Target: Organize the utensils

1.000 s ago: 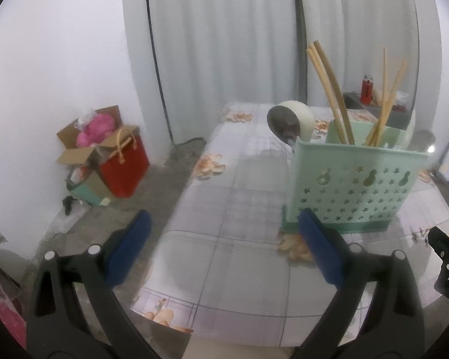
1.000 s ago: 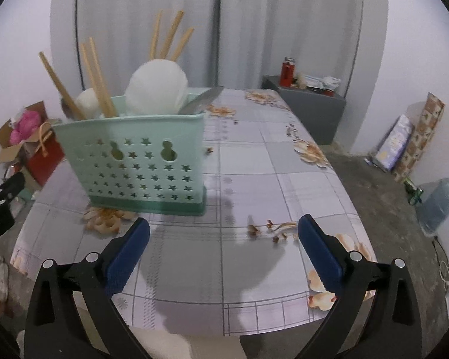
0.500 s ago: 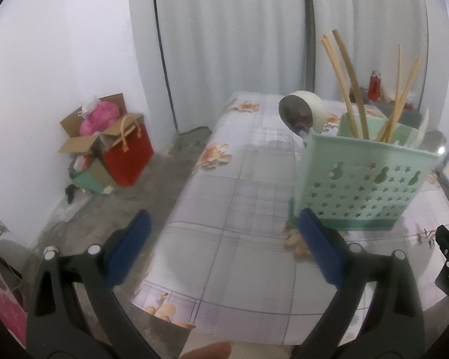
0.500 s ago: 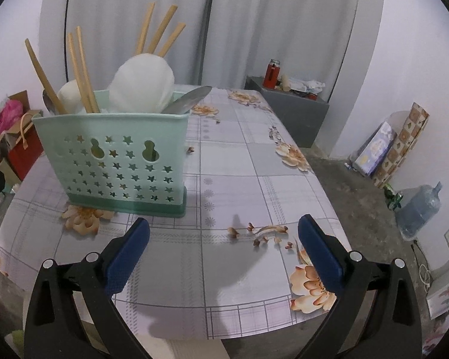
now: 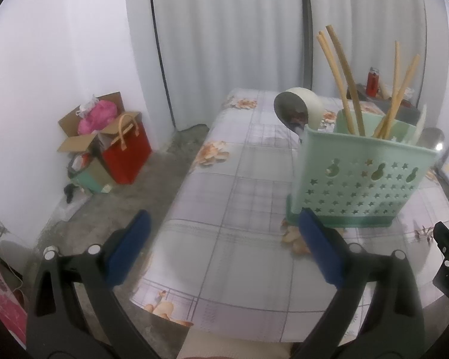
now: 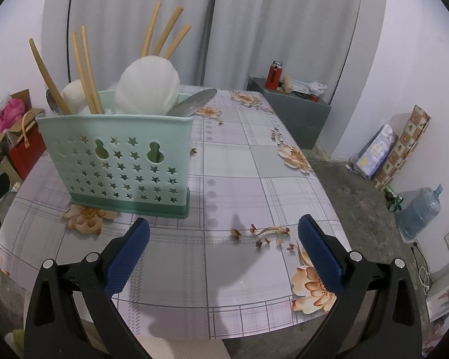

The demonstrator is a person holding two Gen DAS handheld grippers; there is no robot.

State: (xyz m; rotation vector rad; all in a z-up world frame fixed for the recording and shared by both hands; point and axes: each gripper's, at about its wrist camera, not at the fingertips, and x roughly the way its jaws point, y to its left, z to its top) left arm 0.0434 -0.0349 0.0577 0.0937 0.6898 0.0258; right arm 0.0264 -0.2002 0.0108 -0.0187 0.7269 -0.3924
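Observation:
A mint green utensil caddy (image 5: 362,182) (image 6: 119,161) with star cut-outs stands upright on the table. It holds wooden chopsticks (image 5: 344,83) (image 6: 85,68), a metal spoon (image 5: 291,113), white ladles (image 6: 148,85) and a metal spatula (image 6: 194,101). My left gripper (image 5: 224,245) hangs open over the table's near left corner, left of the caddy, with nothing between its fingers. My right gripper (image 6: 224,248) is open and empty over the near edge, in front and right of the caddy.
The table wears a grey checked cloth with flower prints (image 6: 248,179). On the floor at left sit a red bag (image 5: 125,149) and a cardboard box (image 5: 83,137). A grey cabinet (image 6: 290,113) stands behind; a water bottle (image 6: 419,212) and boxes (image 6: 398,146) lie at right.
Both grippers have drawn back and up from the caddy, so more of the table's near edge shows. Both stay open and empty. The caddy has not moved.

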